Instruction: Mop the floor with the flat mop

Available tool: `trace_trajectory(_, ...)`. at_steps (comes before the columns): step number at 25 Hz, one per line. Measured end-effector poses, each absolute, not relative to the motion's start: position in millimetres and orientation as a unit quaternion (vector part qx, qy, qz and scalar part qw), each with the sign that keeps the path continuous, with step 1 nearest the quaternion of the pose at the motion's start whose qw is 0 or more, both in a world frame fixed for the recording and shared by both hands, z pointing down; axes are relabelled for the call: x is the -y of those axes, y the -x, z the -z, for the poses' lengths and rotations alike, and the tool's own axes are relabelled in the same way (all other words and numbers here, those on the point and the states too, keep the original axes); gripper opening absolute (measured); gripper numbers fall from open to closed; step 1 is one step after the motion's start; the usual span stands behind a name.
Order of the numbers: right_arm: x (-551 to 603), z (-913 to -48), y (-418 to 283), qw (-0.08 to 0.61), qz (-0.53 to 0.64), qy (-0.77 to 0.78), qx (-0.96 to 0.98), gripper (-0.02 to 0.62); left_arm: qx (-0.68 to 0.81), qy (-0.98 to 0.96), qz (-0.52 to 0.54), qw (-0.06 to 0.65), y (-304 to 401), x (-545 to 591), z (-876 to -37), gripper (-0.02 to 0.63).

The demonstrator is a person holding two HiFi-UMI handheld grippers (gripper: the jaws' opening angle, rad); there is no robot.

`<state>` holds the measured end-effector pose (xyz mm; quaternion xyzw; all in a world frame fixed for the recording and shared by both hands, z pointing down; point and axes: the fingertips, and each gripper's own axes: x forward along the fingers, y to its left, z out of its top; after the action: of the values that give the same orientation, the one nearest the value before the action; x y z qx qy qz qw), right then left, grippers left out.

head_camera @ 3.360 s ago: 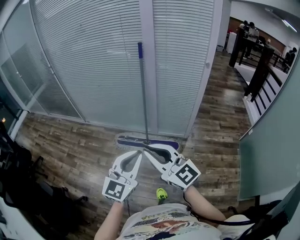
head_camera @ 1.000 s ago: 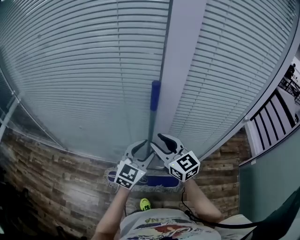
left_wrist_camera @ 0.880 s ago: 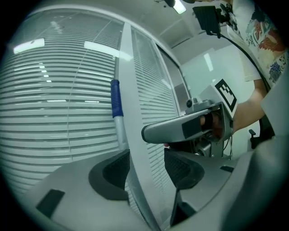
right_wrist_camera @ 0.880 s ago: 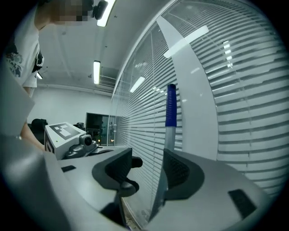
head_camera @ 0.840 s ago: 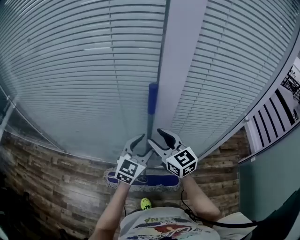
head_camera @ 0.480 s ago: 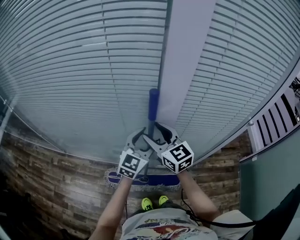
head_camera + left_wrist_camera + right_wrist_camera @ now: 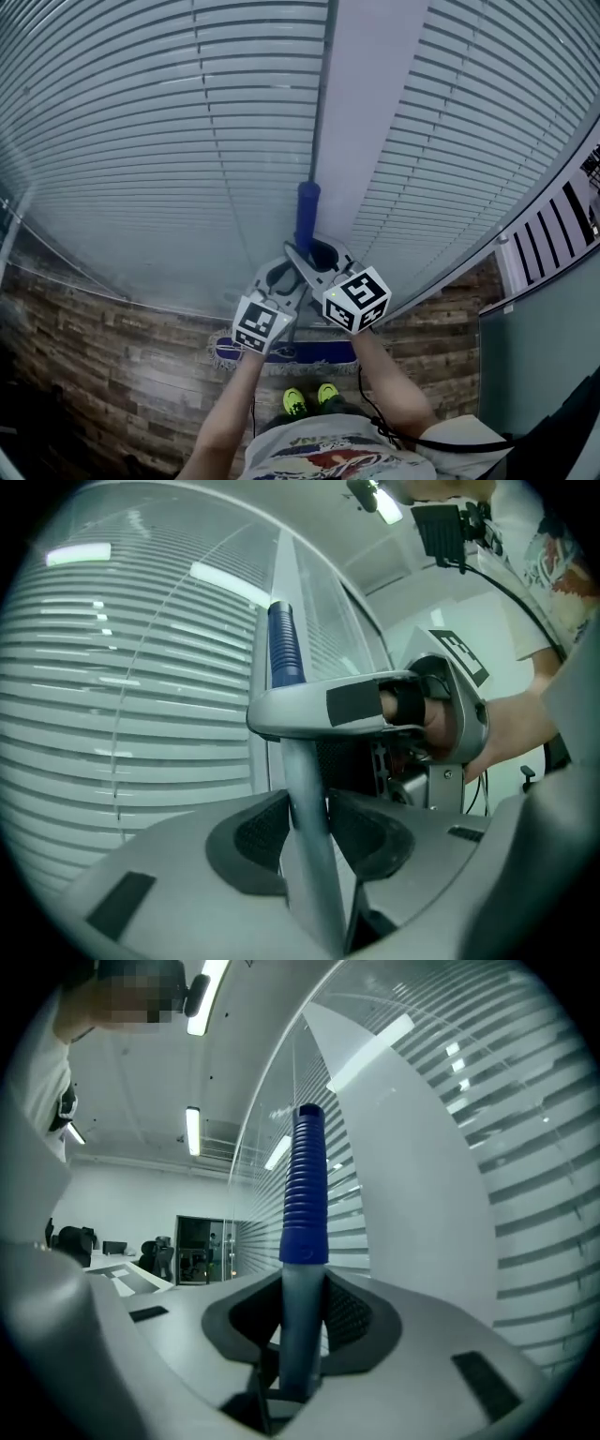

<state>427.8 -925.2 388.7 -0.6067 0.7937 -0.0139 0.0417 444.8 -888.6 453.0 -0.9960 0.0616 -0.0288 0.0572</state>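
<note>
Since a second ago we've brought both grippers onto the pole [image 7: 298,780]. The left gripper [image 7: 306,832] and right gripper [image 7: 302,1314], fingers just closing, clamp it below the blue grip [image 7: 305,1185].

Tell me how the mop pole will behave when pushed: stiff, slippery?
Probably stiff: the mop pole looks like a straight metal tube. Its smooth surface may slip when clamped; the ribbed blue grip above would hold better. The left gripper and right gripper, whose jaws have just been closing, clamp it near the top, so the mop head could twist.
</note>
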Motion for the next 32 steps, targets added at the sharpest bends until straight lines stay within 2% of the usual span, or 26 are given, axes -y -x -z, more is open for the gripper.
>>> trace_trajectory(5, 899.5, -362.0, -409.7, 0.047, 0.000, 0.582, -0.812, 0.109, -0.026, 0.993, 0.015, 0.113, -433.4, 859.9, -425.6, 0.138)
trace_trajectory(8, 876.4, -367.4, -389.2, 0.043, -0.011, 0.562, -0.826, 0.109, 0.013, 0.992, -0.009, 0.124, -425.3, 833.4, -417.4, 0.195)
trace_trajectory(10, 862.8, -381.8, -377.0, 0.039, -0.017, 0.549, -0.835, 0.109, 0.032, 0.991, -0.012, 0.128, -421.9, 819.6, -425.4, 0.204)
trace_trajectory(14, 840.2, -403.0, -368.2, 0.039, -0.011, 0.522, -0.852, 0.106, 0.051, 0.991, 0.003, 0.121, -417.6, 799.4, -447.0, 0.158)
trace_trajectory(21, 741.3, -375.4, -334.0, 0.020, -0.023, 0.471, -0.882, 0.100, 0.031, 0.996, 0.017, 0.080, -390.5, 707.0, -419.6, 0.118)
trace_trajectory(32, 559.5, -396.8, -301.0, -0.013, -0.029, 0.387, -0.921, 0.098, -0.016, 0.996, 0.051, 0.069, -370.3, 536.4, -436.7, 0.112)
